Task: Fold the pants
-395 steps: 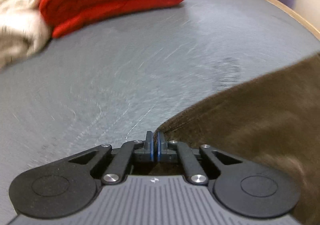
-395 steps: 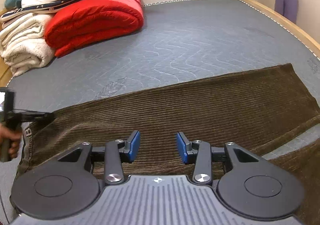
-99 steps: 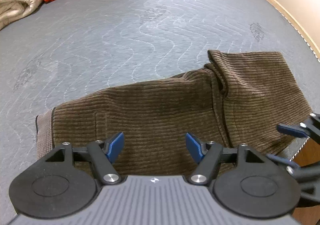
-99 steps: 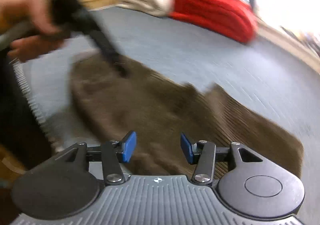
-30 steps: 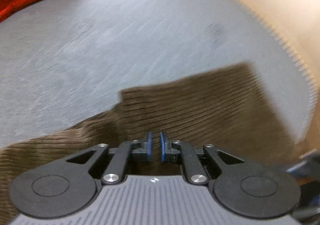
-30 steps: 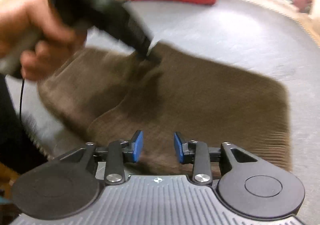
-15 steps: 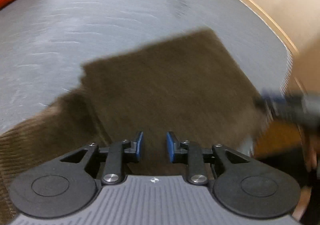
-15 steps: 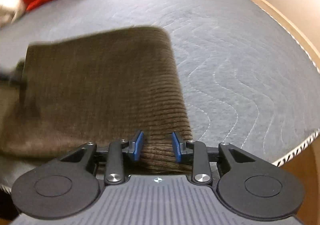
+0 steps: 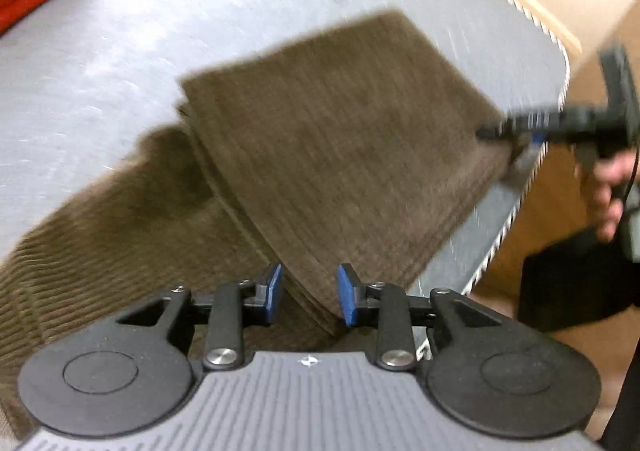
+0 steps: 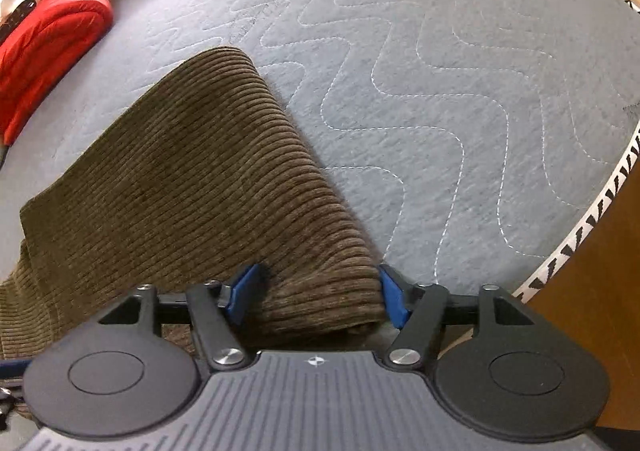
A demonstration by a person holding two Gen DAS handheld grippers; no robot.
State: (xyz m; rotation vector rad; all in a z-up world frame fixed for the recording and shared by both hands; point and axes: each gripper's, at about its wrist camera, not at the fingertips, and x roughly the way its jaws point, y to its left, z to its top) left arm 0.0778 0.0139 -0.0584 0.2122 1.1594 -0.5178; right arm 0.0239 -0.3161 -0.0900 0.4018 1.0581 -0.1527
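Observation:
The brown corduroy pants [image 9: 320, 155] lie folded over on the grey quilted mattress [image 9: 200, 11]. My left gripper [image 9: 308, 297] is open, its blue pads either side of the near corner of the folded top layer. In the right wrist view the pants [image 10: 192, 179] run from the left down to my right gripper [image 10: 316, 291], which is open wide with the folded end between its pads. The right gripper also shows in the left wrist view [image 9: 516, 129] at the fold's far right corner, near the mattress edge.
A red folded blanket [image 10: 44, 51] lies at the far left of the mattress, with more bedding behind it. The wooden bed frame [image 10: 592, 291] runs along the right edge. The mattress [image 10: 460, 71] spreads out grey beyond the pants.
Both grippers have opened wider. The right gripper has moved in so that the folded end lies between its pads. The left view has shifted slightly over the fold's near corner.

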